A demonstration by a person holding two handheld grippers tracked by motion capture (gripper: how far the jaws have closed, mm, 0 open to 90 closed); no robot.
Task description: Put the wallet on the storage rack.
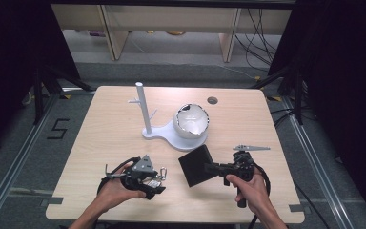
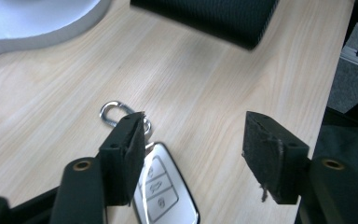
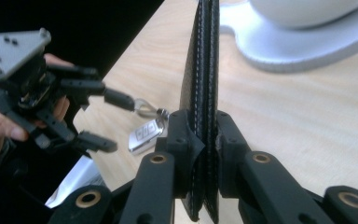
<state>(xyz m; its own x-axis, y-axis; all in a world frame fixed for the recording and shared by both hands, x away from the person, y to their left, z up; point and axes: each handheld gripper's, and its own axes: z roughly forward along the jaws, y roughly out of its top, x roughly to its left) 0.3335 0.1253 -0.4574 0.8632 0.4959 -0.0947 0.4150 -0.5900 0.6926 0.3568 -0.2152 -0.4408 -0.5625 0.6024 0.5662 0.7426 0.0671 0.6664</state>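
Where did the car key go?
The car key lies flat on the table near its front edge, under the open left gripper, left of the black wallet.

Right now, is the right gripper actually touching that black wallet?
Touching. The right gripper view shows the right gripper with both pads pressed flat against the upright black wallet, no gap either side.

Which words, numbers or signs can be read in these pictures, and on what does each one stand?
"5": black tape mark on the floor, left of the table.
Three button pictograms on the car key: symbols, no letters; too blurred to make out.
Black wallet in the right tongs: stitching, no readable text.
White stand: no text.
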